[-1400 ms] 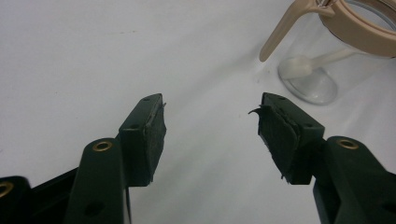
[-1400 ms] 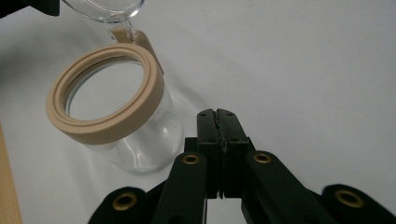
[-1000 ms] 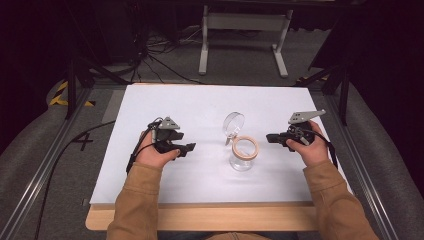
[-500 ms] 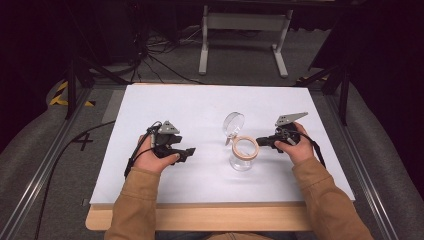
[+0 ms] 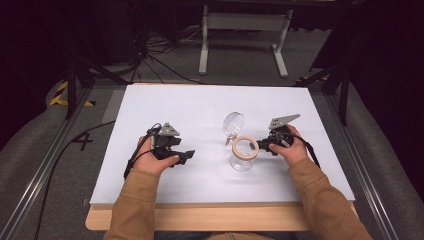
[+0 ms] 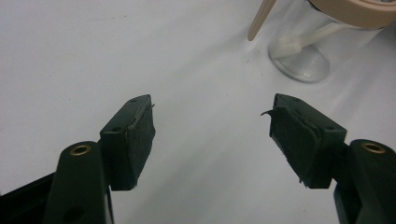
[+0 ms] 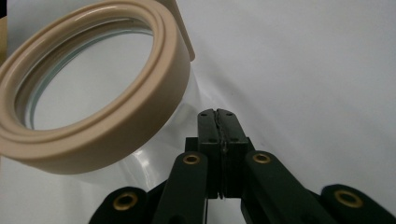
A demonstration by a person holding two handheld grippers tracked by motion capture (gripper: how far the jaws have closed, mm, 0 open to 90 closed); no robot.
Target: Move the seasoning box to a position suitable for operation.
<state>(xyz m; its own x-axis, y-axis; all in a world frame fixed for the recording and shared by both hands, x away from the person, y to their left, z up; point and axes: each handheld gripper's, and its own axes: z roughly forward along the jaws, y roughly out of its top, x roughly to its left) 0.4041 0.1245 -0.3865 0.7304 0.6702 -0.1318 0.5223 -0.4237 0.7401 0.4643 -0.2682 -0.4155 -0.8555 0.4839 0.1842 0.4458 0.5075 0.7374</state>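
Observation:
A clear glass jar (image 5: 243, 159) with a beige rim ring (image 5: 244, 147) stands right of the white board's middle, and its round clear lid (image 5: 233, 124) is tipped up behind it. My right gripper (image 5: 261, 146) is at the jar's right side, just under the rim. In the right gripper view its jaws (image 7: 218, 116) are shut with nothing between them, close to the glass below the beige ring (image 7: 93, 135). I cannot tell if they touch it. My left gripper (image 5: 188, 156) rests on the board left of the jar. Its jaws (image 6: 212, 140) stand open and empty, with the jar (image 6: 303, 56) beyond them.
The white board (image 5: 165, 107) lies on a wooden tabletop (image 5: 210, 218). Metal rails run along both sides, with dark floor, cables and a grey stand leg (image 5: 202, 47) behind. A black cable (image 5: 65, 150) trails from the left gripper off the left edge.
My right gripper has moved left, from a short way off the jar up to its right side. The left gripper has barely shifted.

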